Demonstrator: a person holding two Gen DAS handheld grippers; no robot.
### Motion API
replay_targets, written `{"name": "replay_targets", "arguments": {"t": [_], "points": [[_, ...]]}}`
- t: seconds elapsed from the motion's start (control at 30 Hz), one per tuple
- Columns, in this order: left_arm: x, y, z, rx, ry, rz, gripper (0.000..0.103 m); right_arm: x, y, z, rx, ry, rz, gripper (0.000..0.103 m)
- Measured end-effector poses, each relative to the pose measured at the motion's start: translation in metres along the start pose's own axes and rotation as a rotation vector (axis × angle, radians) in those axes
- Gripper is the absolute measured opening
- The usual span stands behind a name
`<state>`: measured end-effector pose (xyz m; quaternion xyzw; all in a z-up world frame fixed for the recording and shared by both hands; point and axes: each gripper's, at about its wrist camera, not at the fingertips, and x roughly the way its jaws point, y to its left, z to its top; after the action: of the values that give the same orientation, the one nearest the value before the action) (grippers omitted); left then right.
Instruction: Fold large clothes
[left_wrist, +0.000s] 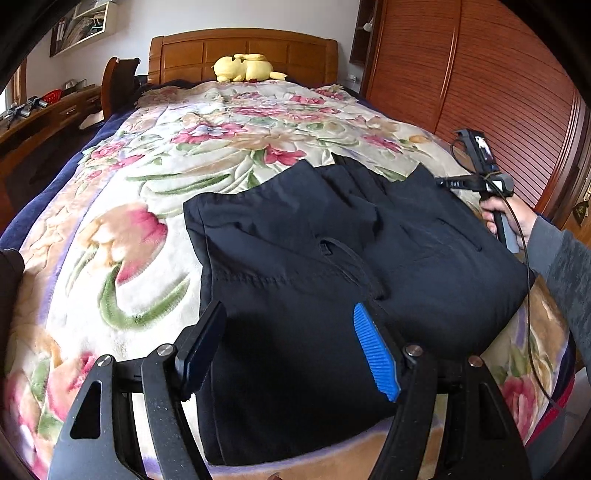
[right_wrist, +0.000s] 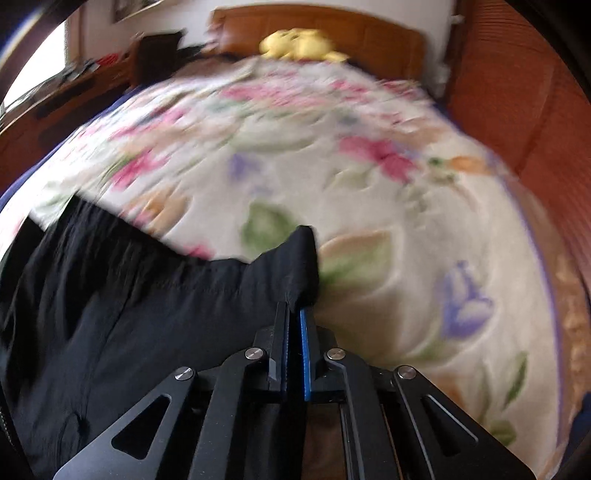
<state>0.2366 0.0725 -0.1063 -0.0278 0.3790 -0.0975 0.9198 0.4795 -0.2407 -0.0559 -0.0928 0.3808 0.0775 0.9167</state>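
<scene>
Looking along the left gripper (left_wrist: 288, 354), its two fingers stand wide apart, one black, one with a blue ribbed pad (left_wrist: 375, 356), hovering over the near part of the dark trousers (left_wrist: 332, 258). Those trousers lie folded on the flowered blanket (left_wrist: 147, 206) covering the bed, waistband and drawstring facing up. Off to the right, a hand (left_wrist: 506, 216) holds the right gripper (left_wrist: 441, 182) at the garment's far corner. A yellow plush toy (left_wrist: 245, 68) rests by the wooden headboard (left_wrist: 243, 51).

Switching to the right wrist view, blurred: the right gripper (right_wrist: 293, 314) has its fingers pressed together, pinching a corner of the trousers (right_wrist: 110, 314), which spread away to the left across the blanket (right_wrist: 369, 221).
</scene>
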Motion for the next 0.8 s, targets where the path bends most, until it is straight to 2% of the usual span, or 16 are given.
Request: {"name": "replay_targets", "arguments": {"t": [0.07,0.17,0.27,0.37,0.43,0.6,0.7,0.8], "points": [[-0.003,-0.005,0.000,0.006,-0.007,-0.004,0.072,0.004,-0.011,0.000,0.078,0.019,-0.057,0.005],[-0.005,-0.012,-0.001,0.022,-0.006,-0.002,0.072,0.012,-0.010,-0.002,0.102,0.109,-0.050,0.006],[-0.008,-0.015,-0.003,0.032,-0.007,0.000,0.073,-0.002,0.002,-0.001,0.047,0.093,-0.072,0.018],[-0.010,-0.014,-0.004,0.034,-0.004,0.000,0.072,-0.023,0.019,0.004,0.020,0.062,-0.031,0.046],[-0.013,-0.014,-0.004,0.035,-0.010,0.001,0.072,-0.037,0.033,0.008,-0.014,0.043,-0.007,0.049],[-0.021,-0.013,-0.008,0.030,-0.024,0.003,0.073,-0.061,0.092,0.000,-0.154,0.044,0.126,0.049],[-0.023,-0.010,-0.012,0.032,-0.016,0.012,0.072,-0.069,0.130,-0.012,-0.198,0.056,0.269,0.049],[-0.028,-0.010,-0.013,0.037,-0.020,0.018,0.073,-0.069,0.168,-0.023,-0.267,0.075,0.348,0.049]]}}
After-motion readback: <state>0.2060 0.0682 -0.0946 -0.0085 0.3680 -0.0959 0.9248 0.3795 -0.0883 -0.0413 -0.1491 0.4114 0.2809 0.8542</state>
